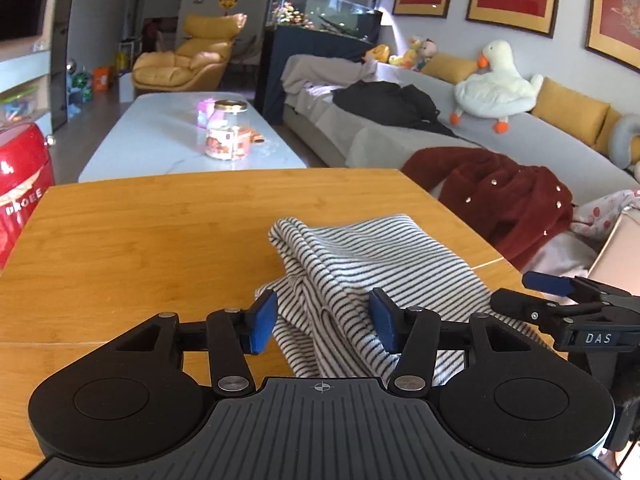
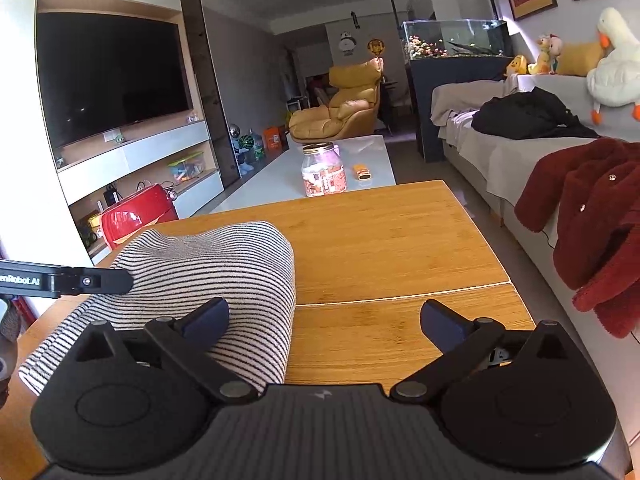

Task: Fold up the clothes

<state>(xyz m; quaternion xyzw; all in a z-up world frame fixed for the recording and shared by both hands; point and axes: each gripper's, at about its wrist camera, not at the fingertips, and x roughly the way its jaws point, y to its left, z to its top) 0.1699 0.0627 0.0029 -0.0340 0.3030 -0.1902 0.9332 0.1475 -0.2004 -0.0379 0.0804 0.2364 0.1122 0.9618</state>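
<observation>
A wooden table (image 1: 140,240) carries 1 folded striped garment (image 1: 360,256).

Both wrist views low over table (image 1: 140,232).

The left gripper (image 1: 323,322) is being held low and level, its blue-padded fingers (image 1: 264,322) spread apart with striped cloth lying between them, unclamped. The right gripper (image 2: 324,322) is being held just alongside, its jaws spread wider, its left finger (image 2: 208,318) resting over the cloth's edge. The right gripper's fingertip (image 1: 548,283) is being caught at the left view's edge.
</observation>
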